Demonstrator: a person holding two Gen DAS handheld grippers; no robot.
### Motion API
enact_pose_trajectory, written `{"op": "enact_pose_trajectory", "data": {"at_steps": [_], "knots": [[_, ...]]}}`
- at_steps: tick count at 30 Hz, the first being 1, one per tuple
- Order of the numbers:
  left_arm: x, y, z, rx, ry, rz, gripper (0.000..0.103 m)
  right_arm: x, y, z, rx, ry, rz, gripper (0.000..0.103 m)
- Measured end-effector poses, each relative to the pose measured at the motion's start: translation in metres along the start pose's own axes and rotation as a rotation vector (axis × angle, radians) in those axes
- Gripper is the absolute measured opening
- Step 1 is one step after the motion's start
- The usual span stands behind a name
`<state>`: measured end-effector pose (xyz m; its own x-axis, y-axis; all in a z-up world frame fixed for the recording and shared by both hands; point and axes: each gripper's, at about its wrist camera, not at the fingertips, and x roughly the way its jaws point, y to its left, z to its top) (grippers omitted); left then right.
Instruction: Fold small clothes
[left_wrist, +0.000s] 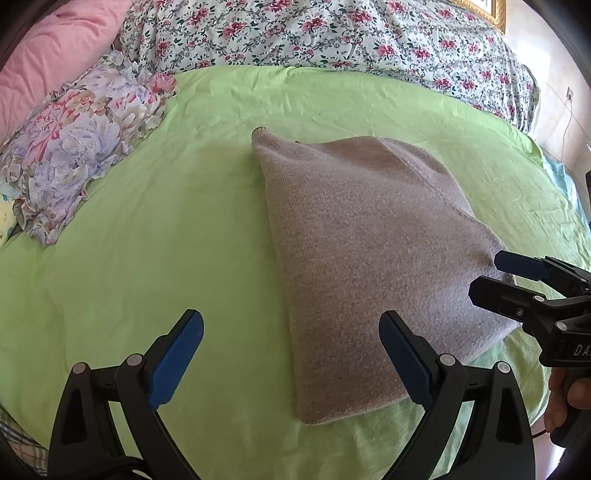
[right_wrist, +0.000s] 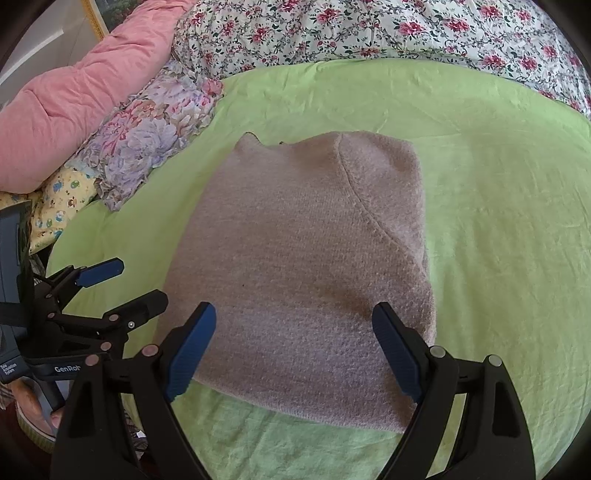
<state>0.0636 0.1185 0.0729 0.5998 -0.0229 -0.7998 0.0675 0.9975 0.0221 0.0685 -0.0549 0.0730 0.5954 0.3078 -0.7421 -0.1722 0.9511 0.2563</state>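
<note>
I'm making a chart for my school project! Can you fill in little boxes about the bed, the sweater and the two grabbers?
garment: grey-pink knit sweater, folded into a compact bundle
lies on: green sheet
left gripper: open, holding nothing, near the bundle's left edge
right gripper: open, holding nothing, over the bundle's near edge
behind: floral quilt, pink duvet, flowered pillow
fold status: looks folded

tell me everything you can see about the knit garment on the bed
The knit garment is a pale pinkish-beige, fuzzy fine-knit piece, already folded into a compact, roughly rectangular bundle. A curved seam runs across its upper right part, and a small ribbed tip pokes out at the far left corner. It lies flat on the green sheet, touching nothing else; both open grippers hover at its near edge.
</note>
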Motion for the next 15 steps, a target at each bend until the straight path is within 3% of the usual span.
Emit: {"op": "enact_pose_trajectory", "data": {"at_steps": [15], "knots": [[-0.0023, -0.0031, -0.0022, 0.000, -0.009, 0.005, 0.096, 0.0005, -0.0032, 0.0004, 0.006, 0.000, 0.005, 0.087]]}}
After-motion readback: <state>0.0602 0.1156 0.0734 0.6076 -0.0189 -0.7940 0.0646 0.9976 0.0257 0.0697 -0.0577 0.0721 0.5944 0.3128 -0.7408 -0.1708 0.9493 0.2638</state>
